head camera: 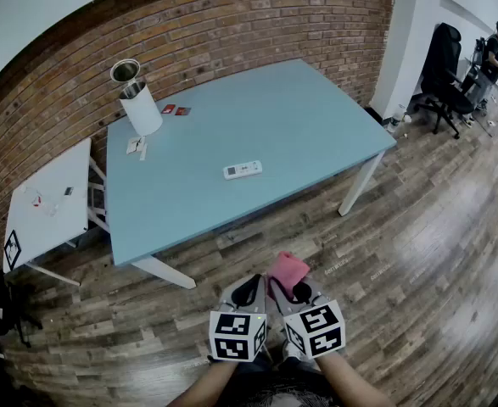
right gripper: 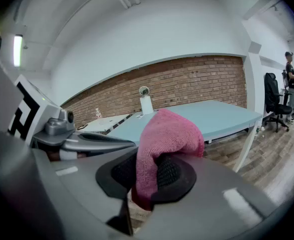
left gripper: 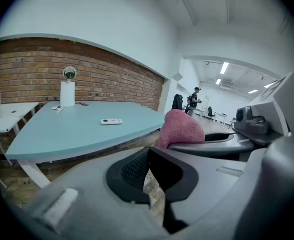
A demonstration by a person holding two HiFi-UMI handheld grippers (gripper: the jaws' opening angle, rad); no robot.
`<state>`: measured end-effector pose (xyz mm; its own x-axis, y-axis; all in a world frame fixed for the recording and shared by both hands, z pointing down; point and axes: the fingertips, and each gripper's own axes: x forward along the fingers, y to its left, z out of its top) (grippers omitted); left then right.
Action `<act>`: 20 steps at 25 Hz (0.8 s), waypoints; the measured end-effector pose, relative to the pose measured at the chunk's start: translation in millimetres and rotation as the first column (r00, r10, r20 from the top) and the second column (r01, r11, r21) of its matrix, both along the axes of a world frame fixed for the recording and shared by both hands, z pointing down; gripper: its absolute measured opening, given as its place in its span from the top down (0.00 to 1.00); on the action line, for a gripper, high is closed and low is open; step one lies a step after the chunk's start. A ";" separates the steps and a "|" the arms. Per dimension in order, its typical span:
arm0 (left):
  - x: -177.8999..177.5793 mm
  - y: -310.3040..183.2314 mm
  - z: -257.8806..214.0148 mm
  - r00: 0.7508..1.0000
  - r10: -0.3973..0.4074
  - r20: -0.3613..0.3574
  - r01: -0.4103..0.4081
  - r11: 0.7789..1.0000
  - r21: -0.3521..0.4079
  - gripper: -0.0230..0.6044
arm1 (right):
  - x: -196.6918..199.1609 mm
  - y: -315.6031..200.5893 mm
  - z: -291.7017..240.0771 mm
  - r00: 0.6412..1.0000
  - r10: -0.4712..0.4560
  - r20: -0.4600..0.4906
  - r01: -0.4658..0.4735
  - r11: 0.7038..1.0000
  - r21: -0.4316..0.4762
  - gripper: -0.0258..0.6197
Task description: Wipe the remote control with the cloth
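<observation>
The remote control (head camera: 243, 170) is lying flat near the middle of the light blue counter (head camera: 316, 117), well apart from both of my grippers. The pink cloth (right gripper: 169, 134) is sitting pinched in my right gripper (right gripper: 147, 176). That gripper's jaws are pressing on the cloth's lower part while the rest is bulging up over them. My left gripper (left gripper: 148, 173) is carrying nothing, its jaws closed together. I am holding both grippers side by side, close to my body and tilted a little downward, over the wooden floor (head camera: 418, 253) in front of the counter's near edge. Toward the counter's far left corner a white cylinder (head camera: 138, 100) with a metal top is standing upright, with a few small items (head camera: 175, 109) lying near it. A small white table (head camera: 49, 202) is standing just left of the counter, by the brick wall (head camera: 232, 24). Far off to the right, a person (head camera: 493, 53) is standing near a black chair (head camera: 444, 58).
</observation>
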<state>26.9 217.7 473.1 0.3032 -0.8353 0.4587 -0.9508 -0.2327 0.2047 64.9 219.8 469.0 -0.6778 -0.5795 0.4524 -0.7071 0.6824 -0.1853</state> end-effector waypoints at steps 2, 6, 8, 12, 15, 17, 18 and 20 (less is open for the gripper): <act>-7.0 2.5 -0.1 1.000 0.011 -0.001 -0.011 1.000 0.001 0.96 | -7.9 2.3 0.4 1.000 0.003 -0.009 -0.003 1.000 -0.001 0.87; -23.8 4.4 0.3 0.999 0.030 -0.014 -0.030 1.000 0.000 0.96 | -24.1 6.7 2.5 0.999 0.020 -0.025 -0.020 1.000 -0.007 0.87; -32.1 3.9 0.4 0.999 0.043 -0.019 -0.043 0.999 0.003 0.96 | -32.3 6.9 3.9 0.999 0.036 -0.026 -0.037 0.999 -0.013 0.87; -46.7 1.2 2.0 0.997 0.068 -0.045 -0.068 0.998 0.011 0.96 | -48.0 5.3 2.3 0.998 0.058 -0.028 -0.058 0.998 0.003 0.87; -52.5 -1.9 3.2 0.995 0.077 -0.056 -0.076 0.997 0.016 0.96 | -53.4 0.8 2.5 0.997 0.060 -0.042 -0.060 0.998 0.013 0.87; -55.9 -5.8 3.3 0.995 0.080 -0.058 -0.079 0.997 0.018 0.96 | -56.2 -5.2 2.0 0.997 0.064 -0.044 -0.064 0.998 0.016 0.87; -57.7 -8.9 3.2 0.995 0.083 -0.060 -0.082 0.996 0.019 0.96 | -58.2 -9.0 1.7 0.997 0.065 -0.046 -0.065 0.998 0.018 0.87; -60.3 -15.8 4.7 0.994 0.092 -0.057 -0.091 0.996 0.017 0.96 | -62.7 -16.7 2.4 0.997 0.064 -0.048 -0.063 0.998 0.021 0.87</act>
<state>-33.4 201.9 477.7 0.4047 -0.8090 0.4264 -0.9118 -0.3218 0.2549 2.2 203.1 471.4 -0.6166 -0.6300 0.4720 -0.7572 0.6387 -0.1367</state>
